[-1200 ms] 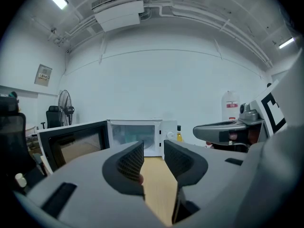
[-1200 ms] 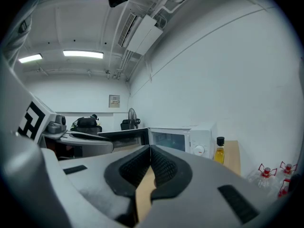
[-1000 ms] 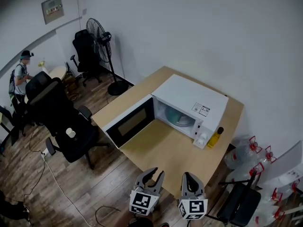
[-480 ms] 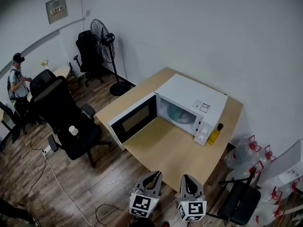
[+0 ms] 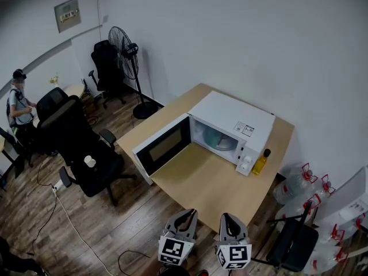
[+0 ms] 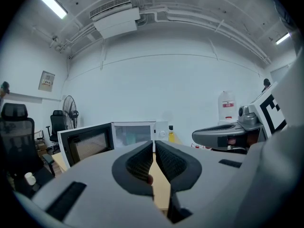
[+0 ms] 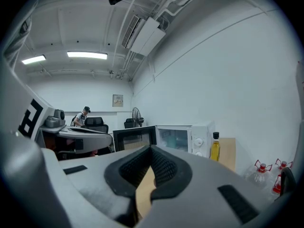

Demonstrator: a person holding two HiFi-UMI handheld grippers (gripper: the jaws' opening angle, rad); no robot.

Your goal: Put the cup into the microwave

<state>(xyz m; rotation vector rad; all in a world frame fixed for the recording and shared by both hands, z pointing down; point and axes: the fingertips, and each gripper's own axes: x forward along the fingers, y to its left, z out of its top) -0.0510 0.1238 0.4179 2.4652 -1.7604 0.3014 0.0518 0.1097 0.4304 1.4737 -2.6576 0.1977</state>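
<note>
Seemingly the cup (image 5: 220, 138) is already where it belongs. A pale teal shape sits on the floor of the cavity of the microwave (image 5: 233, 114), though it is too small to be sure it is the cup and not just the turntable. The door (image 5: 164, 147) hangs wide open to the left over the bench (image 5: 207, 183). A yellow bottle (image 5: 261, 161) stands just beside the microwave's control side.

What has changed over the last second is small but telling. The left tongs (image 5: 187, 213) stood with jaws apart a second ago and have just closed with nothing between them. The head view has also drawn back a little, so the microwave sits slightly farther off. I read that as a release finished and a retreat. The placing looks done, and only the open door might be left, if the task counts that at all.

Both tongs hover side by side by the bench's near corner, well apart from the microwave and touching nothing. The left pair is pressed together along its pads and is empty. The right tongs (image 5: 228, 216) likewise meet at the tips and hold nothing; only a strip of bench shows through the slit lower down.
</note>
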